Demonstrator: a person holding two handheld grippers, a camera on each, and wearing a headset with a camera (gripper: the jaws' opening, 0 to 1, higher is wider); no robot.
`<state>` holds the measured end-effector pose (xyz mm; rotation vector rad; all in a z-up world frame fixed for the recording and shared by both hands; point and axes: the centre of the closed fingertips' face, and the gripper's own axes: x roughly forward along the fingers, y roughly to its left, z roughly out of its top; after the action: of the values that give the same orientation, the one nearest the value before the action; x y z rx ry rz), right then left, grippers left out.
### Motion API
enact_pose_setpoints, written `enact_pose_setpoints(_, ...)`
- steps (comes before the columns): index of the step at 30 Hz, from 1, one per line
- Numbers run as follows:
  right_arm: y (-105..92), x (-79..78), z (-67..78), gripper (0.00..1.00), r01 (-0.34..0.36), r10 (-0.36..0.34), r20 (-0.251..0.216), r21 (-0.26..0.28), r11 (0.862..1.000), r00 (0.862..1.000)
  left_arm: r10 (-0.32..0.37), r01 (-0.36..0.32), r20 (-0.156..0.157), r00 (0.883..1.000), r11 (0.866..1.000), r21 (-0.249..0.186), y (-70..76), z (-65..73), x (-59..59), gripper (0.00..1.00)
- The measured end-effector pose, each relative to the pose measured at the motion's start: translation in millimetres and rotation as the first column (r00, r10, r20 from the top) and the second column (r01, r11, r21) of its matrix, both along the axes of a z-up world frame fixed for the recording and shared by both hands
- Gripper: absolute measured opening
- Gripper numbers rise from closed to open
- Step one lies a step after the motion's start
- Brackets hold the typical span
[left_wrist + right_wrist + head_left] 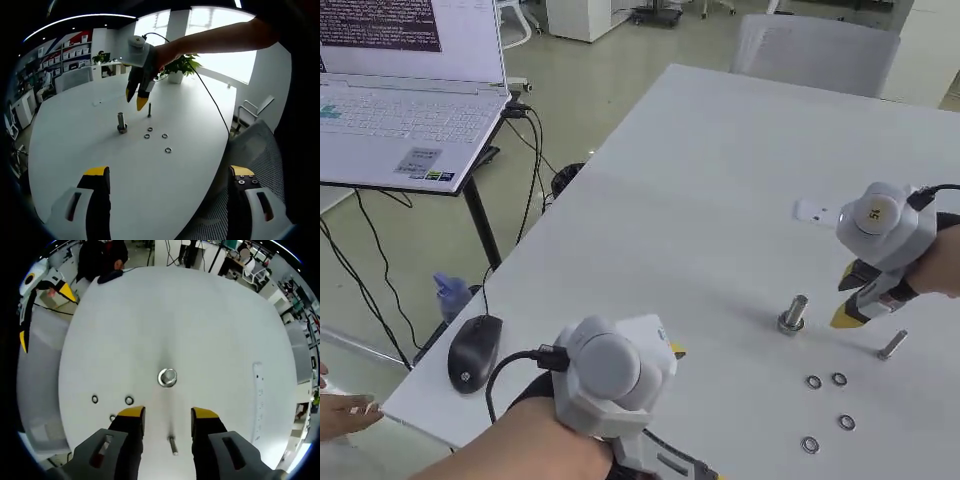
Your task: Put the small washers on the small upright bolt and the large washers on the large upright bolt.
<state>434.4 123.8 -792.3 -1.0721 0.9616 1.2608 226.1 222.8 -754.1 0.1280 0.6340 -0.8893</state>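
Metal washers (814, 381), four of them, were seen lying flat on the white tabletop (720, 180), and none was on a bolt. The large bolt (793, 313) was stood upright beside them, with the small bolt (892, 345) near it. The right tongs (168, 413) were held released and empty over the two bolts. The left tongs (168, 172) were spread wide with nothing in them, well back from the washers. The job was judged hardly begun: every washer was left to be picked up and put on its bolt.
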Motion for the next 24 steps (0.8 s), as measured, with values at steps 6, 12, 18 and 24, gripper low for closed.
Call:
enact_pose_setpoints(6, -16.6, -3.7, 2.4, 0.35, 0.007, -0.007, 0.009, -0.003, 1.000, 1.000, -0.005, 0.005, 0.003, 1.000, 1.000, 0.002, -1.6, 1.5, 2.8, 0.98)
enact_pose_setpoints(12, -22.6, -14.3, -1.3, 0.36, 0.016, -0.016, -0.014, 0.005, 1.000, 1.000, -0.012, 0.012, 0.002, 1.000, 1.000, 0.004, -2.5, 2.3, 4.4, 0.97)
enact_pose_setpoints(18, -20.6, -28.1, -13.0, 0.35, 0.014, -0.013, -0.038, 0.011, 1.000, 0.999, -0.010, 0.010, -0.002, 1.000, 1.000, 0.000, -3.5, 2.5, 4.2, 0.97)
enact_pose_setpoints(24, -18.5, -36.5, -28.7, 0.35, 0.002, -0.001, -0.033, 0.015, 1.000, 0.999, -0.002, 0.002, 0.009, 1.000, 1.000, 0.003, -5.7, 0.2, 7.0, 0.97)
